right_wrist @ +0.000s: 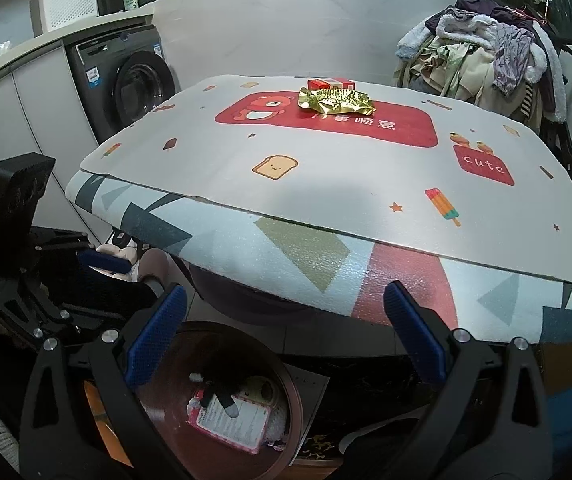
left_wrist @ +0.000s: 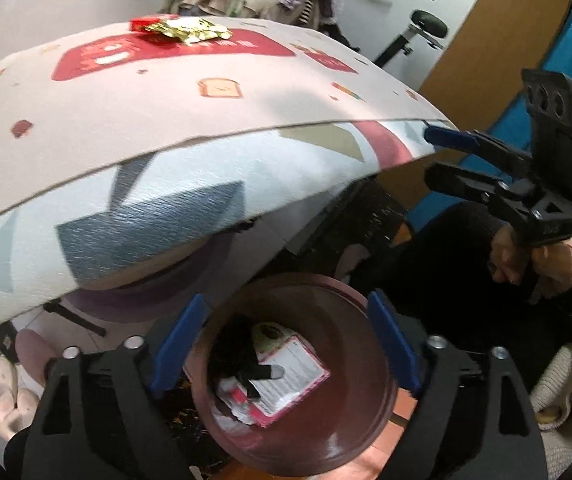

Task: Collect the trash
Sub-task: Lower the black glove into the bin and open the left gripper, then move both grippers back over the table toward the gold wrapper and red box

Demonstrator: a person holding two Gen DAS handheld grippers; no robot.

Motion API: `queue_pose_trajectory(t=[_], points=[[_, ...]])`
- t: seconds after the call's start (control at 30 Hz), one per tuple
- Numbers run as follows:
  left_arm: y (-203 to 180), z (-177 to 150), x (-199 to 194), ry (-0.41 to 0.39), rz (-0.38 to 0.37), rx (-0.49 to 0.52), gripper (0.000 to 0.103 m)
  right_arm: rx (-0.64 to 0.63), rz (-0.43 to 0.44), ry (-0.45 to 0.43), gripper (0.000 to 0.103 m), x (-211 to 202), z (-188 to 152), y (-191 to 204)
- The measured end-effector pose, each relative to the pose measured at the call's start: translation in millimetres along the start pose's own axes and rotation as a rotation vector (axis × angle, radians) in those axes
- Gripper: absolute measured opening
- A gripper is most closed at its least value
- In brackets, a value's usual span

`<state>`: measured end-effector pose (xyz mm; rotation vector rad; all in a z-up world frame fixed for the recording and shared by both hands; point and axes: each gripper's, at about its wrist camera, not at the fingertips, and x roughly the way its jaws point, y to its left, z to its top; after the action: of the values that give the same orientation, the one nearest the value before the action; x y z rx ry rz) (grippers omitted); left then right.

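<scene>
A dark red round bin (left_wrist: 369, 432) stands on the floor below the table's near edge; it also shows in the right wrist view (right_wrist: 286, 384). Inside lie a pink-edged printed packet (left_wrist: 289, 380) (right_wrist: 230, 420) and other scraps. On the far side of the table lie a crumpled gold wrapper (left_wrist: 190, 31) (right_wrist: 335, 103) and a small red box (left_wrist: 144, 24) (right_wrist: 330, 83) behind it. My left gripper (left_wrist: 286, 340) is open and empty right over the bin. My right gripper (right_wrist: 286, 332) is open and empty above the bin, at the table's near edge.
The table (right_wrist: 325, 184) carries a pale mat with a red bear print, over a geometric-pattern cover. A pile of clothes (right_wrist: 485, 56) stands at the far right, a washing machine (right_wrist: 126, 84) at the left. Slippers (left_wrist: 2, 396) lie on the floor.
</scene>
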<state>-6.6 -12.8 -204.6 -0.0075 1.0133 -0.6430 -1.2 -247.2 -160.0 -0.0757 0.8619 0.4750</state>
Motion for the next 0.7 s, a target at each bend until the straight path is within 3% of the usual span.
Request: queue_pose_trajectory(t=[0.23, 0.7], points=[[9, 2, -9, -0.040, 0.070, -0.048, 0.096, 0.005, 0.000, 0.001, 0.097, 0, 0, -1], [27, 3, -11, -0.049, 0.144, -0.130, 0.097, 0.003, -0.006, 0.006, 0.097, 1, 0, -1]])
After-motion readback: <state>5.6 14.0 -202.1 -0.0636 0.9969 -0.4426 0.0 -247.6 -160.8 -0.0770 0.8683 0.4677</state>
